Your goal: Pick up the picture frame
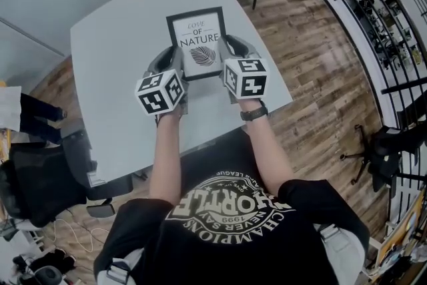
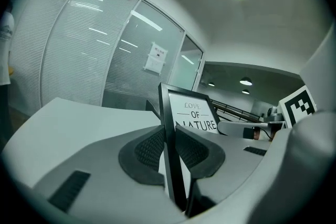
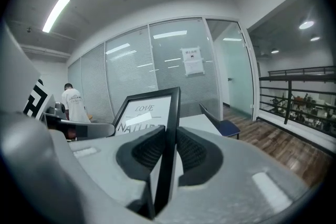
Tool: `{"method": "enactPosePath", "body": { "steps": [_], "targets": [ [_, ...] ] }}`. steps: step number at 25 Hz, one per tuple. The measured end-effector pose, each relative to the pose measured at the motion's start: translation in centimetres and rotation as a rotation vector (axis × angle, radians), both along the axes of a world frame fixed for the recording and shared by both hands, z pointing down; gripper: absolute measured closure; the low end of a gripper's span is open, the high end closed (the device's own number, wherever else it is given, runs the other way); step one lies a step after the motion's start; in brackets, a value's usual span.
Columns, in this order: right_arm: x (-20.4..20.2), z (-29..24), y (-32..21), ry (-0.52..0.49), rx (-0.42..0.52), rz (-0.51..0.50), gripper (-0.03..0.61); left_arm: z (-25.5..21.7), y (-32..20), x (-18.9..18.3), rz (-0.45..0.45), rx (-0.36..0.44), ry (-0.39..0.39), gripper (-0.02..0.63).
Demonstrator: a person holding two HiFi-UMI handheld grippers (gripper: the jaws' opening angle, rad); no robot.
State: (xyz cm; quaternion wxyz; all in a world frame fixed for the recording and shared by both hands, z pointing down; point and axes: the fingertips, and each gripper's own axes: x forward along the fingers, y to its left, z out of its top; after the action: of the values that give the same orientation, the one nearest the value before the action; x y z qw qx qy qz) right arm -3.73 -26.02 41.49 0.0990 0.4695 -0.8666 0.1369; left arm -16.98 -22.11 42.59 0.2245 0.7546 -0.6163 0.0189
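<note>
Picture frame [image 1: 198, 43] | up over grey table [image 1: 113, 43], betw both hands | L gripper [image 1: 172, 58] pinching its left edge, R gripper [image 1: 228, 50] its right | long axis pts away from me | I'd keep both level.

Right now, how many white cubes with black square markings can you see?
2. One white cube sits on the left gripper, at the left edge of the black picture frame. The other sits on the right gripper, at its right edge. None appears hidden.
</note>
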Motion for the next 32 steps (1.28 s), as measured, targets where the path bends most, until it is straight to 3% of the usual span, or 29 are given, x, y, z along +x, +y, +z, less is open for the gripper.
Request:
{"method": "enactPosePath", "body": {
  "steps": [9,23,32],
  "targets": [
    [0.3,-6.2,1.8,-0.023,0.134,0.008,0.512,-5.5,1.5,0.1,-0.002,0.120,0.011,0.543],
    [0.1,-14.1,5.5,-0.054,0.323,0.008,0.511,-13.2,4.6,-0.3,-0.004,0.308,-0.045,0.545],
    [-0.1,-17.3,7.8,-0.107,0.440,0.022,0.512,-16.8,6.7,-0.5,-0.006,0.449,-0.148,0.545]
  ]
}}
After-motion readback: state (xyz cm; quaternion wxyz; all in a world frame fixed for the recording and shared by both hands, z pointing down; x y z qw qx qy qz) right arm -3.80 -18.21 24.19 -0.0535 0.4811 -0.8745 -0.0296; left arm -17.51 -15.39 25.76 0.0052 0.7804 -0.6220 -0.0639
